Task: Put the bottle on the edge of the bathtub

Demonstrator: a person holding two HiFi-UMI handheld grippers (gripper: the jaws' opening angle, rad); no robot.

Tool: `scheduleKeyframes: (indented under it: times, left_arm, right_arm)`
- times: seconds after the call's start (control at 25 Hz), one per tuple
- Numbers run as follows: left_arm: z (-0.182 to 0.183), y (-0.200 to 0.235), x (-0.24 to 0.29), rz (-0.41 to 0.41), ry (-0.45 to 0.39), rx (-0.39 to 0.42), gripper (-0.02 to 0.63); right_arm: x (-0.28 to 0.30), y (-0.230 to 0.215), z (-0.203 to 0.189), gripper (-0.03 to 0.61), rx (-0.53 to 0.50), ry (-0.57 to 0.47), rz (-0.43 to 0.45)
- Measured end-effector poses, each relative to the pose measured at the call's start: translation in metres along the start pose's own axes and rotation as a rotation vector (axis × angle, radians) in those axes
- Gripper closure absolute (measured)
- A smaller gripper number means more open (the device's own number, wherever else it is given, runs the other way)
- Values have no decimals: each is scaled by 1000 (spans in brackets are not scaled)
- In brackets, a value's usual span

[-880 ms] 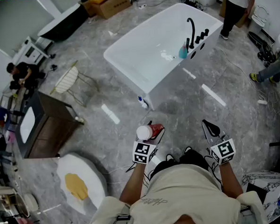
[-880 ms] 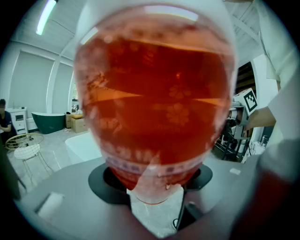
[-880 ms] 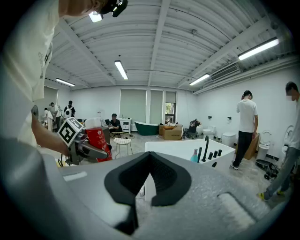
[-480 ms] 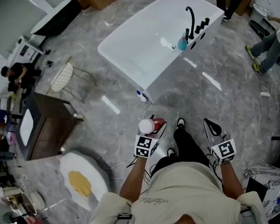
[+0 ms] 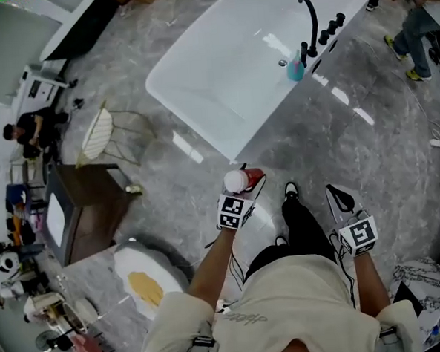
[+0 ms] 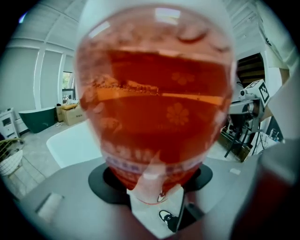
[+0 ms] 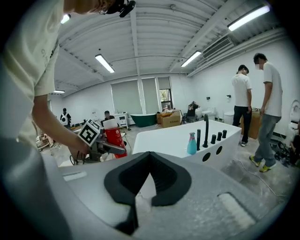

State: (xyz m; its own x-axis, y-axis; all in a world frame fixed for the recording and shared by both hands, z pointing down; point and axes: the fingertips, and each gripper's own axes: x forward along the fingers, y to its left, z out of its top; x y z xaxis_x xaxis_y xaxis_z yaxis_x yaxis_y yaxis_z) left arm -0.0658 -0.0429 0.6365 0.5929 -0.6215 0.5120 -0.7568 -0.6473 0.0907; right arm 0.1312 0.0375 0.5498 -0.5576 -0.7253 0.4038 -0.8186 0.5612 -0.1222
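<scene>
The person has stepped closer to the white bathtub [image 5: 191, 125] since the earlier frame, so the tub's near corner now lies just ahead of the grippers in the head view, and one leg with a black-and-white shoe [image 5: 290, 192] has swung forward between them. The left gripper [image 5: 244, 179] holds a red bottle [image 5: 236, 181] with a white cap, its jaws spread wide round the bottle's body; in the left gripper view the translucent red bottle fills nearly the whole picture, seated against the black pads. The bottle is in the air over the grey marble floor [image 5: 170, 204], short of the tub's corner and not touching its edge. The right gripper [image 5: 340, 198] hangs beside the person's right leg with its jaws closed together and nothing between them. On the tub's far rim stand a black faucet [image 5: 311, 21] and, just beside it, a teal bottle [image 5: 296, 69].
</scene>
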Motion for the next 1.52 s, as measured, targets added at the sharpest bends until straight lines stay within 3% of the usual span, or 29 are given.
scheduleKeyframes:
  times: [0.24,0.6,0.96,1.28,1.52]
  left_arm:
    - [-3,70,97,63,71,-65,313]
    - [-33,134,170,143,172,-124,313]
    - [-42,157,217,147,165,-86,311]
    - [-37,154,235,145,144,11,310]
    - [-39,152,231,183,120,-3,302]
  right_arm:
    - [54,-75,2,578,24,42,21]
    - [86,-129,-8,578,69,113,15]
    - [97,-137,-32,578,101,180,15]
    - [98,-132,-36,578,88,205,23]
    - [94,-136,-34,578,96,204,19]
